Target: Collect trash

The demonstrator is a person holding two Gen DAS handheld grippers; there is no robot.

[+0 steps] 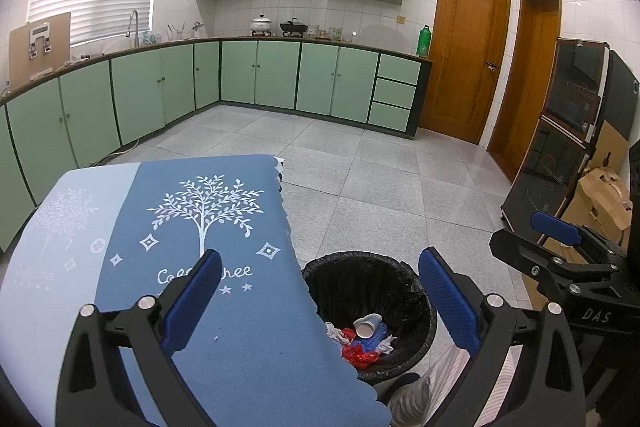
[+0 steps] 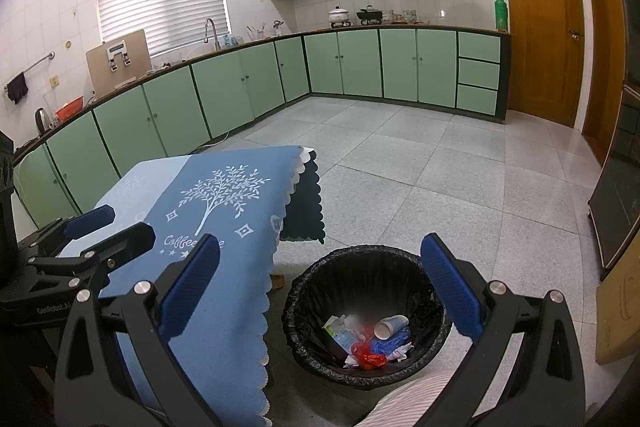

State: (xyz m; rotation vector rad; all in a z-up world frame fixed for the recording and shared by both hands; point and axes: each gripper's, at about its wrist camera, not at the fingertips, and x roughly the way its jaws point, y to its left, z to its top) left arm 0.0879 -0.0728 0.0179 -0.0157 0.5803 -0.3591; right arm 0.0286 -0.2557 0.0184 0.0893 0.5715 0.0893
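A round bin with a black liner [image 1: 408, 287] [image 2: 320, 291] stands on the floor beside the table. Inside lie a white paper cup [image 1: 367, 325] [image 2: 390, 326], a red wrapper [image 1: 358, 354] [image 2: 370, 359], blue plastic [image 2: 390, 341], a carton [image 2: 340, 333] and crumpled white tissue [image 1: 335, 331]. My left gripper [image 1: 320, 301] is open and empty, held over the table's right edge and the bin. My right gripper [image 2: 320, 291] is open and empty above the bin. The right gripper shows at the right of the left wrist view [image 1: 560, 247]; the left gripper shows at the left of the right wrist view [image 2: 100, 231].
A table with a blue tree-print cloth [image 1: 208, 227] [image 2: 216, 211] stands left of the bin. Green cabinets [image 1: 260, 75] line the walls, with a grey tiled floor [image 1: 360, 163], two wooden doors [image 1: 464, 55] and a dark appliance with cardboard [image 1: 576, 131] at right.
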